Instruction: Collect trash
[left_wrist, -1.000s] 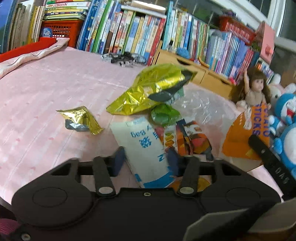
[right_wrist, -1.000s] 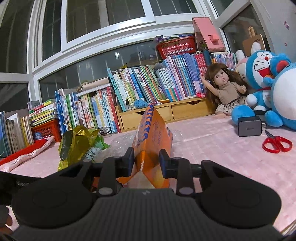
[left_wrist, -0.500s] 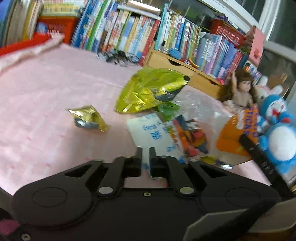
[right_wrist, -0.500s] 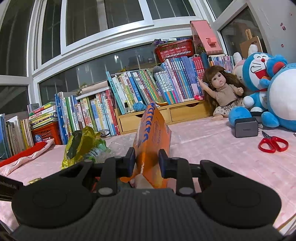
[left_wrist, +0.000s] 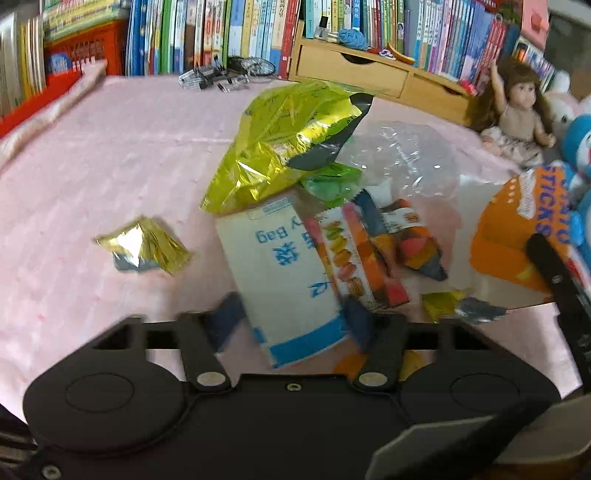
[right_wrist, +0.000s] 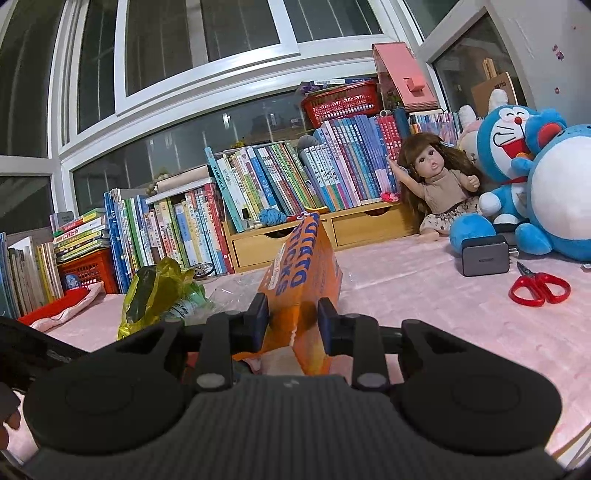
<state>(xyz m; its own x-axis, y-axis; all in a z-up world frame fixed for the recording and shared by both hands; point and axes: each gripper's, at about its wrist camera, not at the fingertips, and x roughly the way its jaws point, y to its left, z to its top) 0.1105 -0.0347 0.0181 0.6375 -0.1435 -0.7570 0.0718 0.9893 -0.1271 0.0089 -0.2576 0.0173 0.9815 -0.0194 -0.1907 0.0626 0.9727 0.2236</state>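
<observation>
While its jaws are opening, the left gripper (left_wrist: 293, 319) hangs over the near end of a white bag with blue print (left_wrist: 284, 273), which lies flat on the pink cloth (left_wrist: 92, 177); the bag end lies between the fingers, and no pad presses on it. Just right of that bag lie a striped orange snack wrapper (left_wrist: 364, 258) and a small gold scrap (left_wrist: 441, 301). To its left, apart, sits a crumpled gold foil wrapper (left_wrist: 142, 245) with bare cloth all around it. Farther back, a shiny yellow-green foil bag (left_wrist: 288, 144) overlaps the white bag's far end, beside clear crinkled plastic (left_wrist: 406, 155).

The right gripper (right_wrist: 291, 321), jaws widening slightly, has an upright orange snack bag (right_wrist: 301, 273) between its pads, both against the bag. Open cloth extends to its right as far as the red scissors (right_wrist: 539, 288) and grey charger (right_wrist: 484, 254). Books (right_wrist: 258, 192), wooden drawers (right_wrist: 295, 236), a doll (right_wrist: 439, 188) and plush toys (right_wrist: 517, 173) line the far edge.
</observation>
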